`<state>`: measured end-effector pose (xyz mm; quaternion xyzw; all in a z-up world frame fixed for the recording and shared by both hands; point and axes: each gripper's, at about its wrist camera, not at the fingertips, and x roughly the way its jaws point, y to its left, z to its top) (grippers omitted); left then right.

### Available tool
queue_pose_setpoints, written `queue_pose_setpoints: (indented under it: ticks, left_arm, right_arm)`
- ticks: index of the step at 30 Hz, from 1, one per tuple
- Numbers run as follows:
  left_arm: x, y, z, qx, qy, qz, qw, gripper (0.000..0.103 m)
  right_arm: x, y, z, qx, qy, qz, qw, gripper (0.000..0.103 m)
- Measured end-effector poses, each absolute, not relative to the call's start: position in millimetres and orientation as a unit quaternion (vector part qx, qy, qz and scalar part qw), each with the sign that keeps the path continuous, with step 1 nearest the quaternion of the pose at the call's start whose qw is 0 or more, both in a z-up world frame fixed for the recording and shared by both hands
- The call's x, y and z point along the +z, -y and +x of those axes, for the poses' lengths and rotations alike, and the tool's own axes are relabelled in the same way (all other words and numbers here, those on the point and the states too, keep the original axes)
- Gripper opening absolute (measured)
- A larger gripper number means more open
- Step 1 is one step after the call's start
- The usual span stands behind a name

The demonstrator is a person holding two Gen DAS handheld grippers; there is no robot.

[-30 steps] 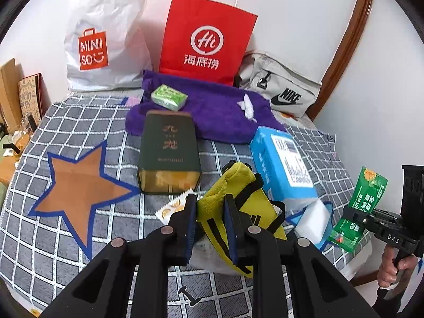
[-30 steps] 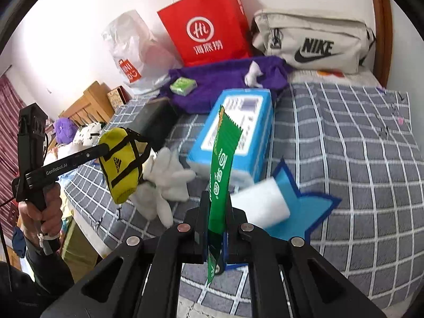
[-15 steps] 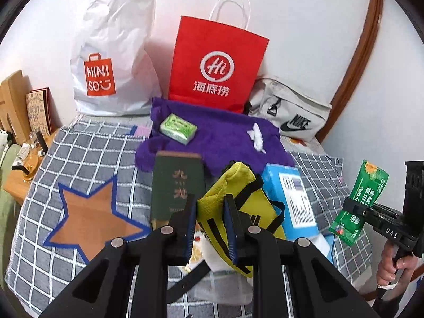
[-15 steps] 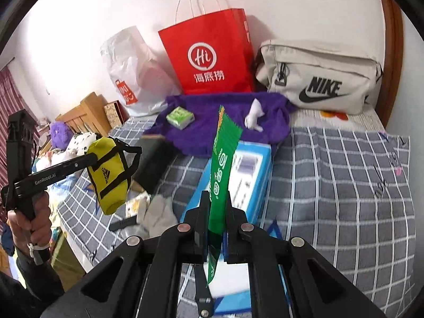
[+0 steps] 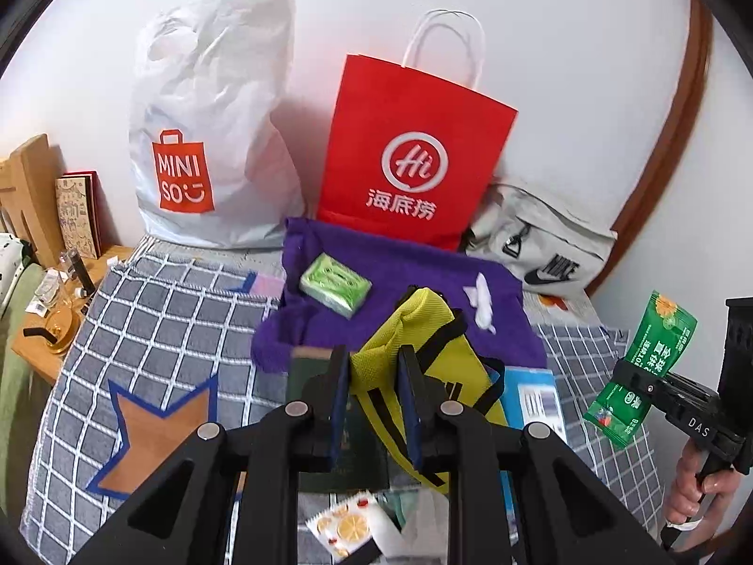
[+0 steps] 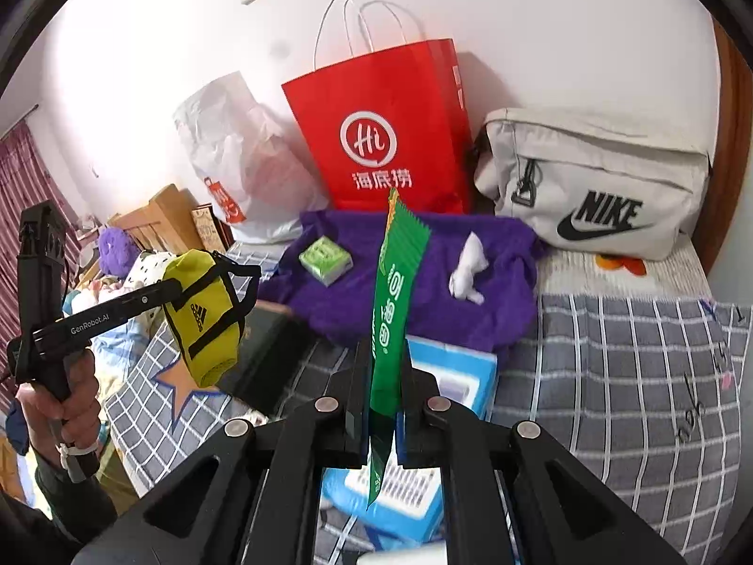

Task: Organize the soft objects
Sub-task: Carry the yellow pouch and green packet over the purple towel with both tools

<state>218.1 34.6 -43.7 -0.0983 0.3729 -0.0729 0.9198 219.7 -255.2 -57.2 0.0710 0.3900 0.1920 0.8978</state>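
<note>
Left gripper (image 5: 374,388) is clamped on the yellow pouch (image 5: 419,358), held up in the air; purple towel (image 5: 414,282) lies ahead, below it. Right gripper (image 6: 382,400) pinches the green sachet (image 6: 393,310) upright between its fingers, blue box (image 6: 442,376) just underneath on the checked bedcover (image 6: 612,367).
</note>
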Motion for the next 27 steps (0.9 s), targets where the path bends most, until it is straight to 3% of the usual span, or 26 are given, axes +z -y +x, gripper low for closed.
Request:
queue_pose_setpoints:
  ticks: [27]
  left_arm:
    - [-85,-36,350,-0.05,-0.408,-0.107,0.906,0.02]
  right_arm:
    - [-121,240,366,0.202,-0.439,0.073,0.873,0.008]
